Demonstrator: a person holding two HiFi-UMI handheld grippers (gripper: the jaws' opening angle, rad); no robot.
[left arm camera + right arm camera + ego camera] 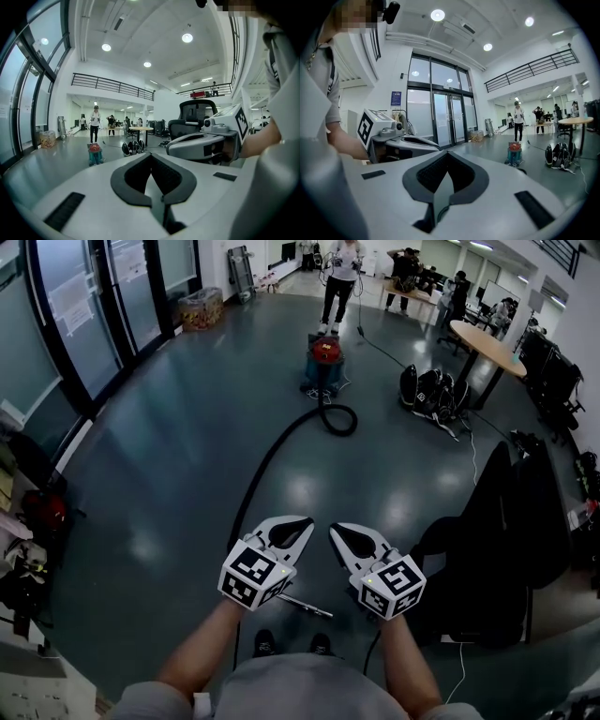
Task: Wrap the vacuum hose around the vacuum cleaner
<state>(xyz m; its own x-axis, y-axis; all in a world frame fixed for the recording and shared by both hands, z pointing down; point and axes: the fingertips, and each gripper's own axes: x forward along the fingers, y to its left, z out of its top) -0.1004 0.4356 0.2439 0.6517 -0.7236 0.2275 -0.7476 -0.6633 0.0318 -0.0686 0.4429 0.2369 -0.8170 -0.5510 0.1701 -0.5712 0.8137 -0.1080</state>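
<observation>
The vacuum cleaner [324, 361], with a red top and teal body, stands far ahead on the grey floor; it also shows small in the left gripper view [95, 153] and the right gripper view [514, 153]. Its black hose [267, 460] loops in front of it and runs back across the floor toward my feet, where a metal wand [306, 606] lies. My left gripper [298, 525] [151, 157] and right gripper [341, 532] [446, 155] are held side by side, well short of the vacuum. Both are shut with nothing between their jaws.
A person [340, 281] stands just behind the vacuum. Black bags [431, 392] lie beside a round table [489, 343] at the right. A dark draped chair [502, 531] stands close on my right. Glass doors [84, 324] and a box [202, 307] line the left.
</observation>
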